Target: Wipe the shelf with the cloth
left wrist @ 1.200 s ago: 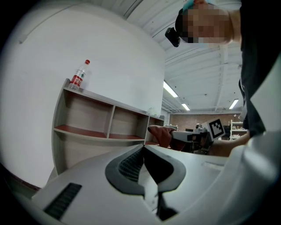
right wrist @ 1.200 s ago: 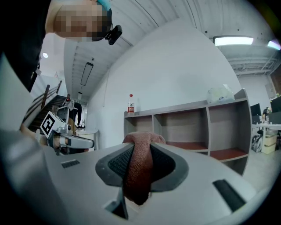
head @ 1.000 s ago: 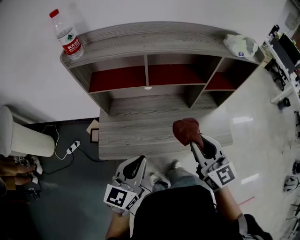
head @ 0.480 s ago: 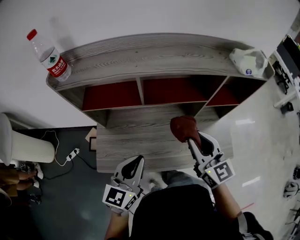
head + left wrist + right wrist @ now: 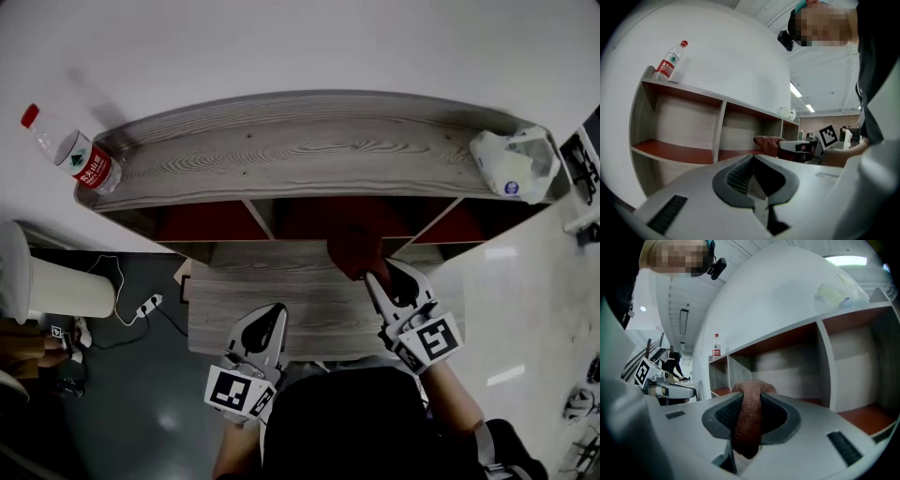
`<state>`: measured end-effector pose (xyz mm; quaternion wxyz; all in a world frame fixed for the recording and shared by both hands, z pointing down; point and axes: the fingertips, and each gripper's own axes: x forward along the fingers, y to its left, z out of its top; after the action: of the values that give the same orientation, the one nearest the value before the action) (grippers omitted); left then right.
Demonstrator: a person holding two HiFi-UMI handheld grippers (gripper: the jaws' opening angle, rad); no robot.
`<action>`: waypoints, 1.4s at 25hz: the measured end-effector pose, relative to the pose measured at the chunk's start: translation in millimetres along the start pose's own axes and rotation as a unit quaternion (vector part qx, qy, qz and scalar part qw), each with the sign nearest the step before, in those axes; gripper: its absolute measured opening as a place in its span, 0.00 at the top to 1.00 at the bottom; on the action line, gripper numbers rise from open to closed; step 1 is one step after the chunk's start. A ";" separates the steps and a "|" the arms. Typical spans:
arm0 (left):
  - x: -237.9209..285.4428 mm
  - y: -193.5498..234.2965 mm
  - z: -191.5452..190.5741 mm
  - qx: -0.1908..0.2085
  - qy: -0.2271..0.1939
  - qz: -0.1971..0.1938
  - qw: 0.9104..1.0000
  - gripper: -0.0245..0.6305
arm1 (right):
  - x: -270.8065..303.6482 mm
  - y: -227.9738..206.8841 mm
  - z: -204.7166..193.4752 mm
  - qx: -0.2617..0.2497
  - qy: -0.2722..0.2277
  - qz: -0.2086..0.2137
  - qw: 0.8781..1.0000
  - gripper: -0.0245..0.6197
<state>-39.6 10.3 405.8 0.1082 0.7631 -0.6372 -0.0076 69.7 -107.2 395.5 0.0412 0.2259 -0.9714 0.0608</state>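
Note:
The grey wooden shelf (image 5: 300,159) has red-floored compartments (image 5: 202,223) and a lower ledge (image 5: 262,295). My right gripper (image 5: 375,278) is shut on a reddish-brown cloth (image 5: 354,251), which hangs bunched over the ledge at the mouth of the middle compartment. In the right gripper view the cloth (image 5: 749,420) fills the gap between the jaws of that gripper (image 5: 747,439). My left gripper (image 5: 269,319) is shut and holds nothing, low at the ledge's front edge. In the left gripper view this gripper (image 5: 759,199) faces the compartments, with the cloth (image 5: 766,142) off to the right.
A water bottle (image 5: 80,155) with a red label stands on the shelf top's left end, and a white plastic bag (image 5: 511,167) lies on its right end. A white cylinder (image 5: 56,281) and a power strip (image 5: 145,302) are on the dark floor at left.
The head view has shifted over the shelf top. My right gripper has carried the cloth forward across the ledge to the middle compartment. The left gripper has stayed put.

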 end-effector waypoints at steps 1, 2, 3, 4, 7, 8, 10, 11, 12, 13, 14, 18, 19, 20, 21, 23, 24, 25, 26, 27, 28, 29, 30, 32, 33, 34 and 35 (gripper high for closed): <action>3.2 0.4 0.4 0.001 0.001 0.005 1.000 0.95 | 5.2 -3.0 1.0 0.000 0.002 0.003 1.000 0.82; 5.8 1.3 0.8 0.002 0.002 0.010 1.000 0.95 | 10.8 -5.3 2.4 0.000 0.005 0.007 1.000 0.82; 8.0 2.4 1.2 0.002 0.002 0.014 1.000 0.95 | 16.6 -6.9 4.3 -0.003 0.008 0.010 1.000 0.82; 9.7 3.3 1.5 0.001 0.003 0.017 1.000 0.95 | 22.4 -7.7 6.5 -0.006 0.010 0.012 1.000 0.82; 12.8 6.0 1.4 0.000 0.006 0.024 1.000 0.95 | 39.7 -9.0 12.1 -0.016 0.023 0.013 1.000 0.82; 13.4 7.3 1.7 -0.001 0.006 0.025 1.000 0.95 | 46.3 -10.0 12.6 -0.019 0.031 0.011 0.999 0.82; 14.0 10.0 2.0 -0.003 0.007 0.026 1.000 0.95 | 61.8 -12.4 12.2 -0.027 0.044 0.006 0.999 0.82; 14.1 11.5 1.8 -0.004 0.008 0.025 1.000 0.95 | 70.1 -13.5 11.9 -0.034 0.046 0.003 0.998 0.82; 13.8 13.2 1.7 -0.004 0.008 0.024 1.000 0.95 | 78.2 -14.2 11.3 -0.042 0.049 0.000 0.998 0.82; 13.1 15.0 1.9 -0.005 0.008 0.022 1.000 0.95 | 86.0 -14.5 10.2 -0.050 0.055 -0.004 0.997 0.81; 12.0 17.0 2.2 -0.005 0.009 0.020 1.000 0.95 | 93.5 -14.3 8.3 -0.059 0.063 -0.008 0.996 0.81; 4.6 29.3 1.5 -0.009 0.012 0.013 1.000 0.95 | 122.8 -6.2 -4.7 -0.105 0.104 -0.019 0.989 0.81; 2.4 33.2 1.6 -0.010 0.013 0.010 1.000 0.95 | 129.9 -2.2 -7.2 -0.123 0.111 -0.022 0.986 0.81; 0.1 37.3 2.1 -0.010 0.014 0.008 1.000 0.95 | 136.2 1.8 -10.2 -0.142 0.119 -0.027 0.982 0.80; -2.4 41.6 2.8 -0.010 0.015 0.005 1.000 0.95 | 141.7 5.8 -13.5 -0.160 0.128 -0.032 0.978 0.80; -6.9 51.1 4.4 -0.011 0.016 -0.001 1.000 0.95 | 150.3 12.3 -19.8 -0.190 0.145 -0.045 0.970 0.80; -9.0 55.9 4.9 -0.011 0.016 -0.004 1.000 0.95 | 153.6 14.8 -22.9 -0.205 0.153 -0.053 0.965 0.80; -10.9 60.6 5.2 -0.011 0.016 -0.007 1.000 0.95 | 156.8 17.1 -26.0 -0.218 0.161 -0.060 0.961 0.80; -12.8 65.1 5.5 -0.010 0.015 -0.010 1.000 0.95 | 159.9 19.3 -29.2 -0.231 0.168 -0.066 0.956 0.80; -14.5 69.3 5.7 -0.010 0.015 -0.014 1.000 0.95 | 162.9 21.3 -32.9 -0.242 0.175 -0.071 0.952 0.80; -16.1 73.4 5.8 -0.010 0.014 -0.017 1.000 0.95 | 165.7 23.1 -36.9 -0.250 0.184 -0.074 0.948 0.80; -17.7 77.5 5.8 -0.011 0.013 -0.020 1.000 0.95 | 168.3 24.5 -40.9 -0.258 0.192 -0.077 0.944 0.80; -19.2 81.5 5.6 -0.012 0.012 -0.023 1.000 0.95 | 170.7 25.4 -44.6 -0.265 0.199 -0.080 0.940 0.80; -22.1 89.0 4.9 -0.016 0.010 -0.028 0.999 0.95 | 175.2 26.3 -51.4 -0.278 0.213 -0.083 0.933 0.80; -23.4 92.3 4.6 -0.018 0.009 -0.030 0.999 0.95 | 177.5 26.2 -54.4 -0.282 0.220 -0.084 0.930 0.81; -24.5 95.3 4.2 -0.020 0.009 -0.032 0.999 0.95 | 179.8 25.6 -56.4 -0.285 0.225 -0.085 0.928 0.81; -25.4 97.9 3.9 -0.020 0.009 -0.035 0.999 0.95 | 182.3 24.6 -57.4 -0.286 0.229 -0.086 0.927 0.81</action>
<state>-139.9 18.4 415.8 0.1287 0.7824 -0.6091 -0.0172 -101.3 -156.6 469.4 0.3305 0.2673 -0.8885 -0.1729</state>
